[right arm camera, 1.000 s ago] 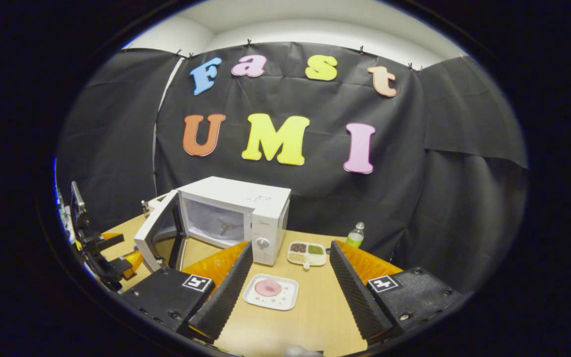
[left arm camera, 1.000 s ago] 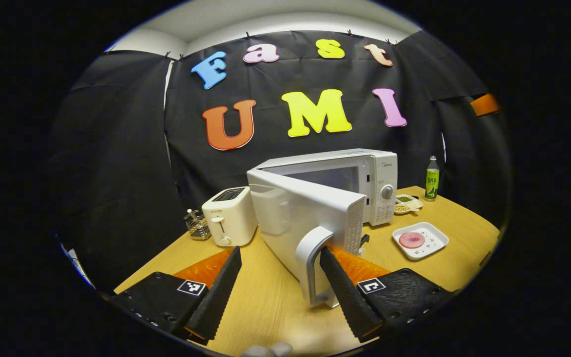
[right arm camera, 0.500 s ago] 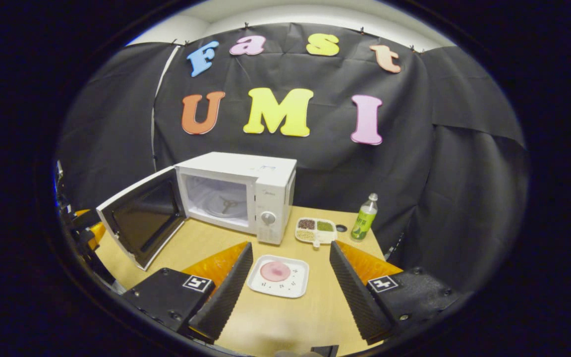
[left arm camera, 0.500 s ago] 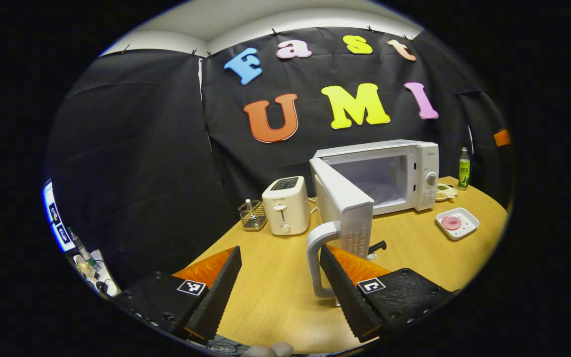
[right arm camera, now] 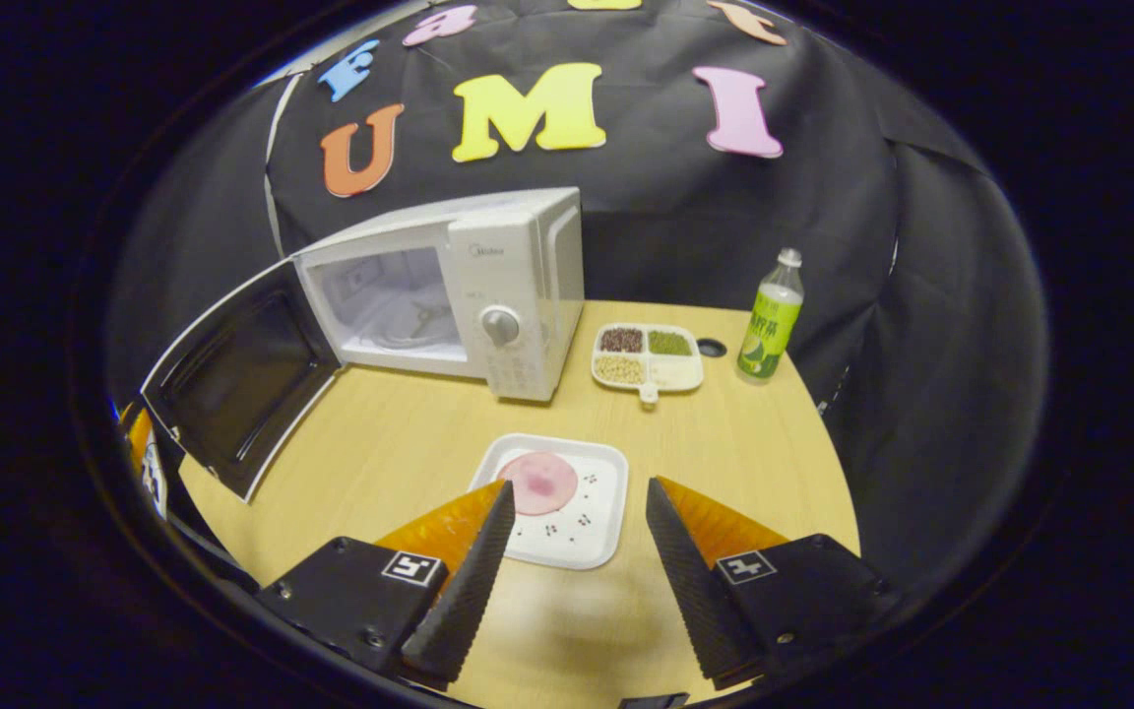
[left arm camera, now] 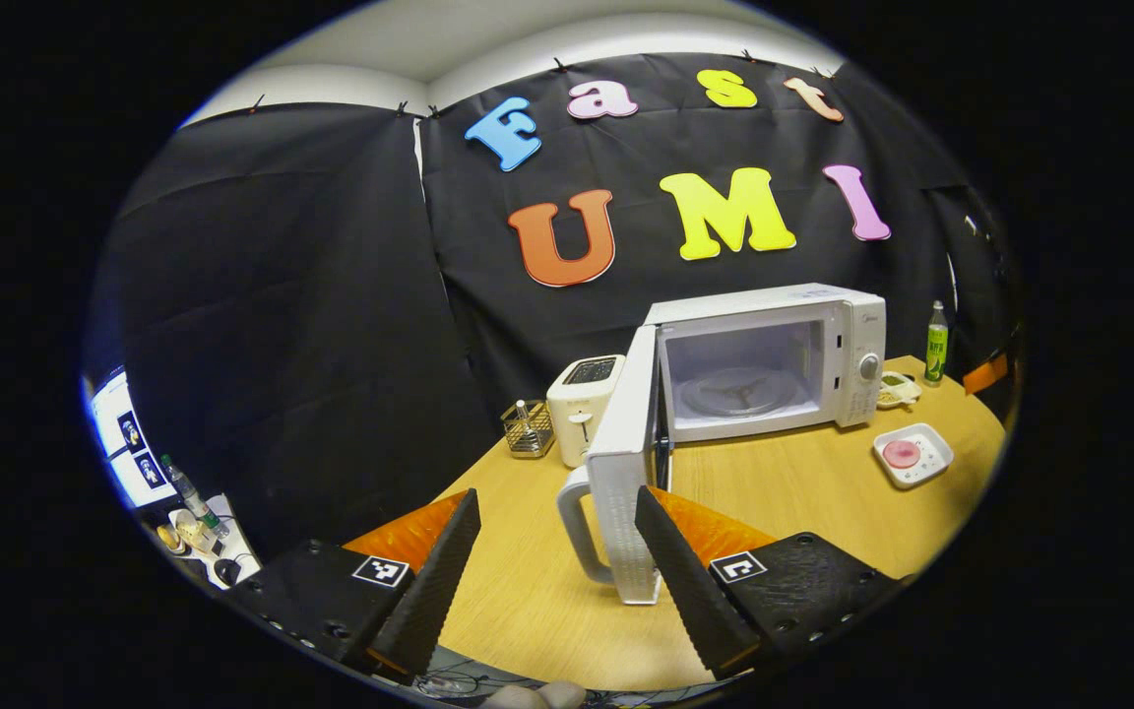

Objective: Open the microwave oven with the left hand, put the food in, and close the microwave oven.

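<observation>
The white microwave (left arm camera: 764, 364) stands at the back of the wooden table, its cavity and turntable showing. Its door (left arm camera: 626, 473) is swung wide open toward me. The door's handle (left arm camera: 575, 527) lies between the spread fingers of my left gripper (left arm camera: 557, 591), which is open; the door's edge is close beside the right finger. A white square plate (right arm camera: 577, 512) holds a pink round slice of food (right arm camera: 537, 483). My right gripper (right arm camera: 577, 591) hovers open just in front of and above the plate's near edge. The open microwave (right arm camera: 449, 286) is behind it to the left.
A white toaster (left arm camera: 582, 404) and a wire basket (left arm camera: 528, 428) stand left of the microwave. A divided dish of beans (right arm camera: 648, 356) and a green bottle (right arm camera: 769, 315) sit to the microwave's right. The table's rounded edge (right arm camera: 828, 463) runs close on the right.
The microwave door has swung from partly open to wide open, with my left gripper following its handle. My right gripper has moved forward and down toward the plate.
</observation>
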Tool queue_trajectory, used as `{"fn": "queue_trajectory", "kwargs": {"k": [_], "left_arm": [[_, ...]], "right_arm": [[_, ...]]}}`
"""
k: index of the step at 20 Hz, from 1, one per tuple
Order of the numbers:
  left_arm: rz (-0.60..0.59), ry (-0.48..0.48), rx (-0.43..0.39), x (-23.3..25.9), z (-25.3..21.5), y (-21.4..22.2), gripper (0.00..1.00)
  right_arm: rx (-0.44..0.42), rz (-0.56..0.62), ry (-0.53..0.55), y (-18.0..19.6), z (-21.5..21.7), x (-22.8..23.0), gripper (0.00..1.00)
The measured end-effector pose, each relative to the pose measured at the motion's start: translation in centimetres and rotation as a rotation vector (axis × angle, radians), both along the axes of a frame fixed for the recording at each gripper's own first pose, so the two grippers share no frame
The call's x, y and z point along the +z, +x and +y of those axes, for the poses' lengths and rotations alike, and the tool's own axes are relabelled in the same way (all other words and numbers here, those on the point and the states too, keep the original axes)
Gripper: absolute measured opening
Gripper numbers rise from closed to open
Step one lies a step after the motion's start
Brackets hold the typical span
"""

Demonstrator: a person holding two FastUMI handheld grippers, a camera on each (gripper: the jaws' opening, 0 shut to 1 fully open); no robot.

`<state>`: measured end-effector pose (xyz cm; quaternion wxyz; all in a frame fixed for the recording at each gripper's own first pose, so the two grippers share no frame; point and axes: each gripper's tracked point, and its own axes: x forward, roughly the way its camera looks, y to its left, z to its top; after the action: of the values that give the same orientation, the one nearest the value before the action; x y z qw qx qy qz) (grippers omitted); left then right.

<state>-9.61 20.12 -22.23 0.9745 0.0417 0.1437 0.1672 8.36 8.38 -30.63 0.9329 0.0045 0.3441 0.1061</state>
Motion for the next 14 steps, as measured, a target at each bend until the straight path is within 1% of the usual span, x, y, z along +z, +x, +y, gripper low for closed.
{"fn": "queue_trajectory", "kwargs": {"k": [3, 5, 6, 7, 8, 9, 10, 11, 12, 13, 14], "left_arm": [[-0.014, -0.007, -0.009, 1.9, -2.8, 0.6, 0.95], [-0.016, -0.001, -0.02, 2.5, -4.5, 1.1, 0.95], [-0.005, 0.002, -0.015, 2.5, -5.0, 1.3, 0.95], [0.004, -0.003, -0.006, 2.4, -5.5, 1.3, 0.95], [0.009, -0.018, -0.001, 2.6, -6.2, 1.6, 0.95], [0.01, -0.027, 0.007, 2.6, -6.7, 1.6, 0.95], [0.011, -0.037, 0.009, 2.8, -7.2, 1.6, 0.95], [0.015, -0.037, 0.014, 2.8, -7.6, 1.6, 0.95], [0.022, -0.034, 0.025, 2.8, -7.8, 1.6, 0.95], [0.025, -0.036, 0.035, 2.9, -8.0, 1.7, 0.95], [0.027, -0.042, 0.047, 2.9, -8.1, 1.7, 0.95]], "right_arm": [[0.02, 0.109, 0.031, 1.7, -0.3, -3.6, 0.83], [0.043, 0.169, 0.01, 2.7, -0.8, -5.9, 0.77], [0.053, 0.207, -0.001, 3.0, -1.0, -7.2, 0.76], [0.06, 0.241, 0.009, 3.3, -1.0, -8.1, 0.76], [0.068, 0.281, 0.019, 3.5, -1.0, -8.9, 0.62], [0.078, 0.327, 0.032, 3.5, -0.9, -9.6, 0.6], [0.082, 0.359, 0.055, 3.7, -0.5, -10.2, 0.55], [0.084, 0.388, 0.055, 4.0, -0.6, -10.6, 0.65], [0.089, 0.417, 0.047, 4.1, -0.8, -11.0, 0.62], [0.095, 0.441, 0.043, 4.4, -0.8, -11.1, 0.6], [0.098, 0.453, 0.039, 4.7, -0.7, -11.2, 0.44]]}}
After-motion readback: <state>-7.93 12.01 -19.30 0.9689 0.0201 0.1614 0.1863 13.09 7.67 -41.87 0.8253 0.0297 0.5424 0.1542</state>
